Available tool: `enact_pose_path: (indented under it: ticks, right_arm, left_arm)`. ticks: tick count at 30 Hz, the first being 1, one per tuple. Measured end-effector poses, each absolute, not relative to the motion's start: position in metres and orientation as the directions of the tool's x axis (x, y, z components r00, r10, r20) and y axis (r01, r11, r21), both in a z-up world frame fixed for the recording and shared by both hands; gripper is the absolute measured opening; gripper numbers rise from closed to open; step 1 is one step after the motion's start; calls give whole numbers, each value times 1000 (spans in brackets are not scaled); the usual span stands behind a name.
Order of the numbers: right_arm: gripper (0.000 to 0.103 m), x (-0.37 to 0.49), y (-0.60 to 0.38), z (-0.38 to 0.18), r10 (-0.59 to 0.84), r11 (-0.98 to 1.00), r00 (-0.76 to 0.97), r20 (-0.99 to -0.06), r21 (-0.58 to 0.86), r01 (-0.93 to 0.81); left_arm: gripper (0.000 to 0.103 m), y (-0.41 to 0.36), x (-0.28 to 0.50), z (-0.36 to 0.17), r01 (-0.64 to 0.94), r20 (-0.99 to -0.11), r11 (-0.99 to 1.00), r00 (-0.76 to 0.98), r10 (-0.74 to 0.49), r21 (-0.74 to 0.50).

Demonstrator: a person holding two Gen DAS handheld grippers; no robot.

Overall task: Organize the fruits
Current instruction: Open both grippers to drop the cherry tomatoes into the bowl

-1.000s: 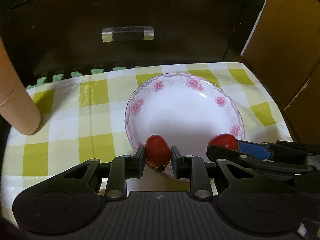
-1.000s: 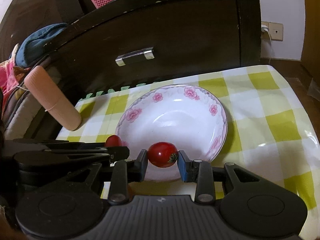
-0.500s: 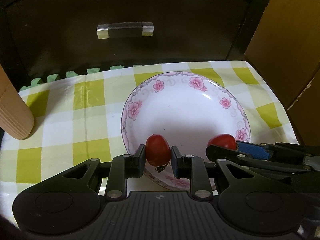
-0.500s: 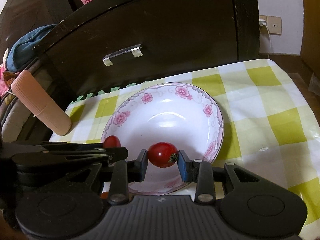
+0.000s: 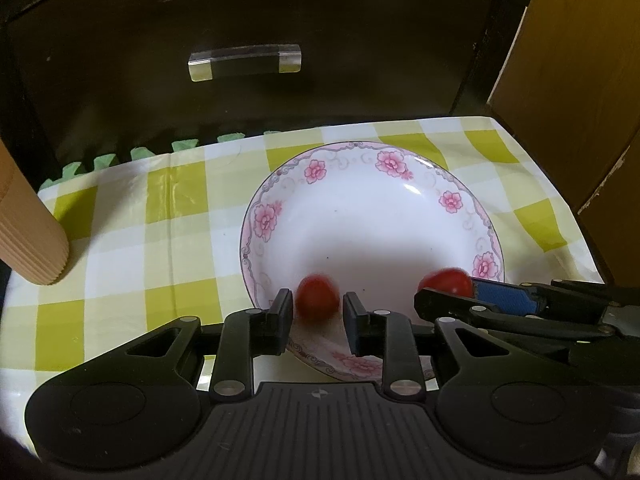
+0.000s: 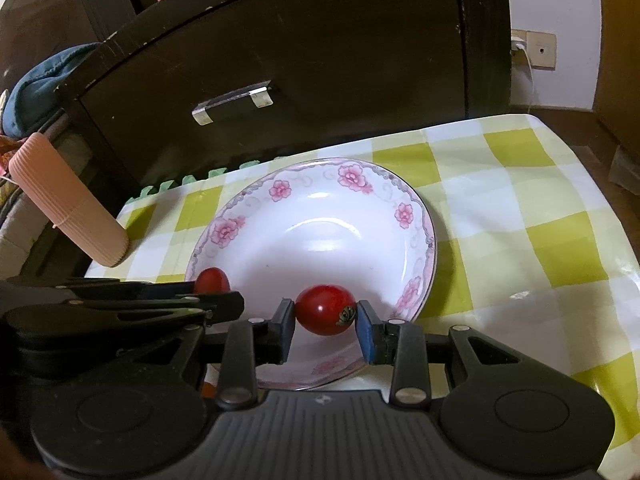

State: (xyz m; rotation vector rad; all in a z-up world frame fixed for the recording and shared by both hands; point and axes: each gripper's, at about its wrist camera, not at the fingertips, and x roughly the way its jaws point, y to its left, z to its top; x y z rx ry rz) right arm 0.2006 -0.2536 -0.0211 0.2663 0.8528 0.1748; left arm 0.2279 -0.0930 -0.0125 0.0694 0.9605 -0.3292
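Gripping a small round red cherry tomato (image 6: 325, 309) by its ends, the right gripper (image 6: 325, 322) is squeezing soft, slippery skin; the left gripper (image 5: 318, 312) is gaping around a blurred tomato (image 5: 317, 293)

The plate (image 6: 416, 216) looks like glazed ceramic, glossy with bright highlights. The checked cloth (image 6: 540, 216) on the bench has a shiny, plastic-like surface. The tomato (image 6: 325, 309) skin is smooth and glossy. The drawer front (image 5: 248, 12) is dark matt wood with a clear, transparent handle (image 5: 244, 62). The pink tube (image 6: 68, 200) is matt and ribbed.
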Motion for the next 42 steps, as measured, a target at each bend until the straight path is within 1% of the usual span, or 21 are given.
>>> enact_pose_path:
  ticks: [7,10,13,14,15,20,25,42]
  right_arm:
    - [34,201,-255,-20,251,954,652,-716,296,-42]
    - [35,201,-256,-20,248,954,654,-714,297,-38]
    - [35,199,-258,-16,242,956,660,-711,293,-34]
    - [36,199,-258,-15,240,956,662,-710,292,-34]
    - [36,198,-258,-13,238,956,666,-707,290,-33]
    - [39,195,-258,-7,243,954,678,-693,296,-40]
    - [39,191,-254,-2,230,961,690,-686,270,-51]
    - [39,163,-243,16,243,960,696,-676,271,-73]
  left_arm:
    - [40,-92,228,-11,303,-809,948,531,-252,-97]
    - [45,-91,226,-9,298,-806,949,535,-253,-101]
    - [54,-89,225,-6,289,-801,952,545,-247,-97]
    - [59,-88,225,-5,284,-800,955,551,-239,-90]
    - [61,-87,224,-4,282,-799,956,553,-236,-87]
    - [61,-85,222,-3,273,-800,958,554,-230,-87]
    - [61,-84,219,0,275,-798,958,557,-230,-84]
    - [64,-71,190,19,269,-776,960,589,-227,-76]
